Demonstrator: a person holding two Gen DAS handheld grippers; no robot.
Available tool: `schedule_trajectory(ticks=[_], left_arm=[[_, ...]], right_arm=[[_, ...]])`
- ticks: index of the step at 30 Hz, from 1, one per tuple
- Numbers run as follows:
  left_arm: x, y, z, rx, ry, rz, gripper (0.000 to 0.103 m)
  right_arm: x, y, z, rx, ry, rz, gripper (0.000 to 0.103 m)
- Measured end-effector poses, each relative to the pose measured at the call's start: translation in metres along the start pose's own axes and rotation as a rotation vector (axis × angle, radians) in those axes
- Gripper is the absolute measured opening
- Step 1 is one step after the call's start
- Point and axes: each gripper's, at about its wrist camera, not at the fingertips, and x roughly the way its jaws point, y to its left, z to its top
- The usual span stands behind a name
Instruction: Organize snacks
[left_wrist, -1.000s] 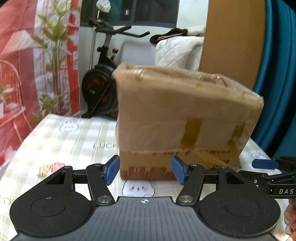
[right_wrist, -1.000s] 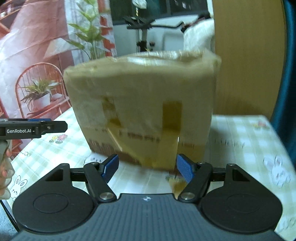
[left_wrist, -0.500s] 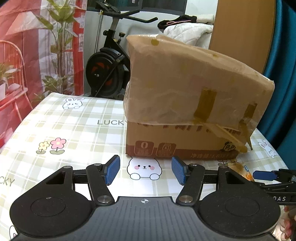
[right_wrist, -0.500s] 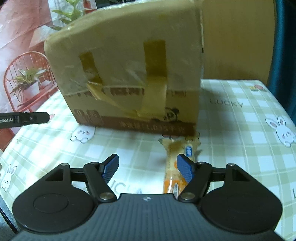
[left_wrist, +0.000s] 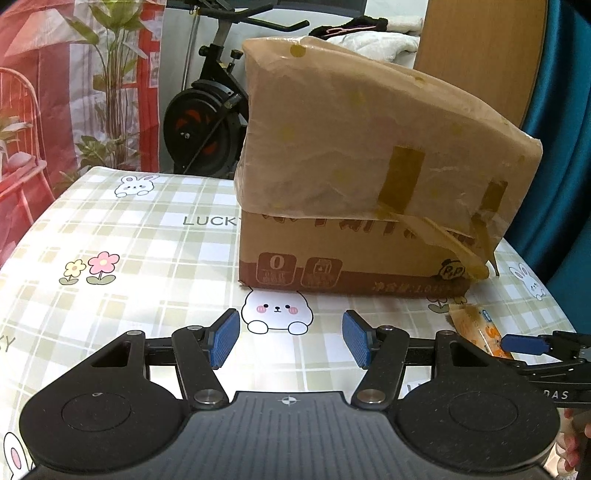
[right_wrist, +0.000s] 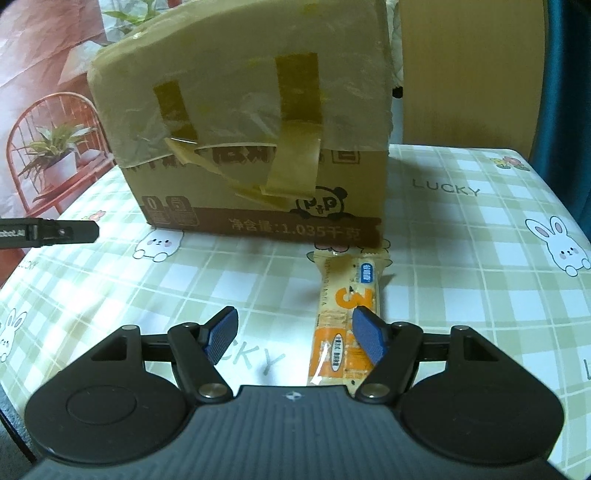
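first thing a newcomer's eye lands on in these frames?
The big cardboard box, wrapped in crinkled plastic with peeling yellow tape, standing at the middle of the bunny-print tablecloth. Next, the orange snack bar lying flat just in front of the box's right corner, beside the right finger of the open right gripper.

Box and snack bar on the bench

The box (right_wrist: 258, 147) stands mid-bench (right_wrist: 480, 277) — the snack bar (right_wrist: 345, 314) lies just before its near right corner, end toward it; an exercise bike (left_wrist: 210, 122) stands behind the bench.
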Motion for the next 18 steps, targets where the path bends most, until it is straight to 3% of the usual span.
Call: schedule_trajectory(ticks=[9, 13, 18], left_arm=[[0.001, 0.000, -0.004, 0.003, 0.004, -0.019, 0.064], [0.003, -0.002, -0.006, 0.004, 0.010, -0.027, 0.064], [0.002, -0.001, -0.007, 0.009, 0.011, -0.025, 0.064]], right_arm=[[-0.010, -0.006, -0.002, -0.006, -0.022, -0.034, 0.071], [-0.004, -0.018, -0.005, 0.035, 0.025, -0.064, 0.072], [0.004, -0.004, -0.007, 0.097, 0.092, 0.018, 0.069]])
